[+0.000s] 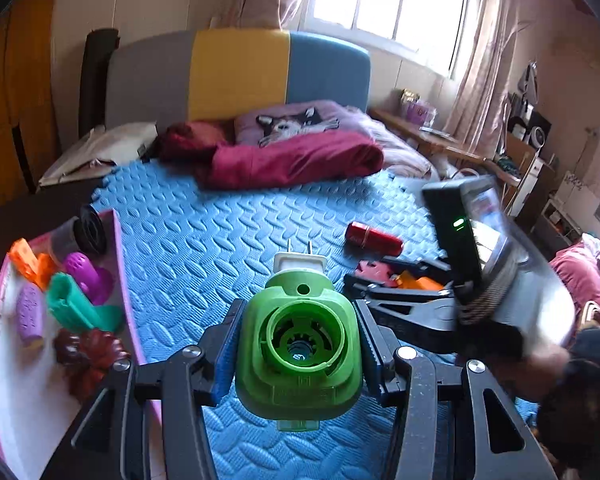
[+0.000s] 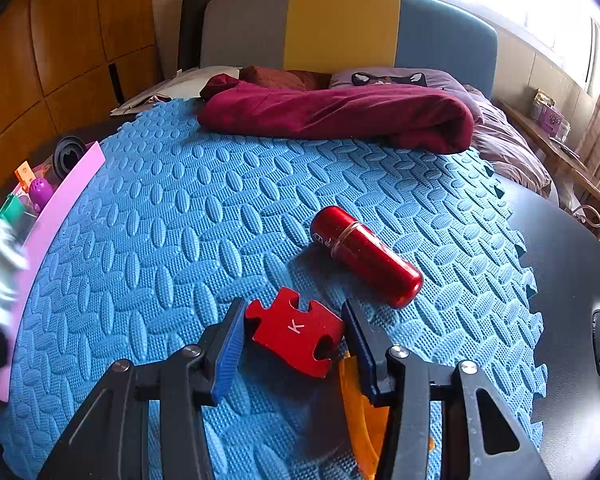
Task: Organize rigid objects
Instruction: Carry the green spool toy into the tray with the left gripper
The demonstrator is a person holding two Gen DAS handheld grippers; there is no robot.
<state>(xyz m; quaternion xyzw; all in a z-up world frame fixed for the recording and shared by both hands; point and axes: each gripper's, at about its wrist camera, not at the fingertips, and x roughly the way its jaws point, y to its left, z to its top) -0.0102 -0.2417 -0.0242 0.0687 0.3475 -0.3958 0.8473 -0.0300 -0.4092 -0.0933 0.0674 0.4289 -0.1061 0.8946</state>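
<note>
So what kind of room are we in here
Most likely a bedroom: a bed with a grey, yellow and blue padded headboard, a rumpled maroon blanket and a curtained window. A blue textured foam mat serves as the work surface.

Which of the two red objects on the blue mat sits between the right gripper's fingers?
The flat red puzzle piece marked K; the red cylinder lies on its side farther off, outside the right gripper.

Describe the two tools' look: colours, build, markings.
Both alike: left tool and right tool have black angular linkage arms with silver pivot bolts and blue ribbed pads. The right one carries a black box with a green light. No markings visible.
</note>
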